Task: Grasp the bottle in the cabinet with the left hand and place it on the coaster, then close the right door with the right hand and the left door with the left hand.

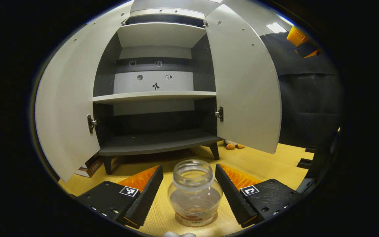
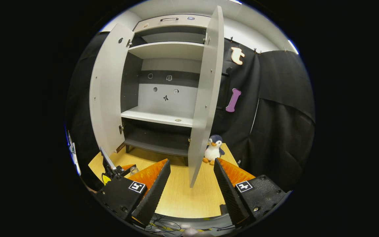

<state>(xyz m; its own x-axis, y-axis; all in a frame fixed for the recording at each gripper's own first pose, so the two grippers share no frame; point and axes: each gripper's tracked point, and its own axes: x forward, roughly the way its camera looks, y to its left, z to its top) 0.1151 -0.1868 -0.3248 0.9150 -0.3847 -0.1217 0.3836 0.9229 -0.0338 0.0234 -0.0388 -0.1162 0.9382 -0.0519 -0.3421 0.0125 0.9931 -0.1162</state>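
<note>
No readable words, brands or numbers anywhere; square black-and-white coded markers sit on the left gripper [image 1: 189, 194] finger mounts and the right gripper [image 2: 189, 187] finger mounts, patterns only, no text; small stickers [image 1: 156, 86] on the cabinet [image 1: 156, 98] back panel too small to read; box [image 1: 90, 168] under the left door [image 1: 67, 108] has print, illegible.
</note>
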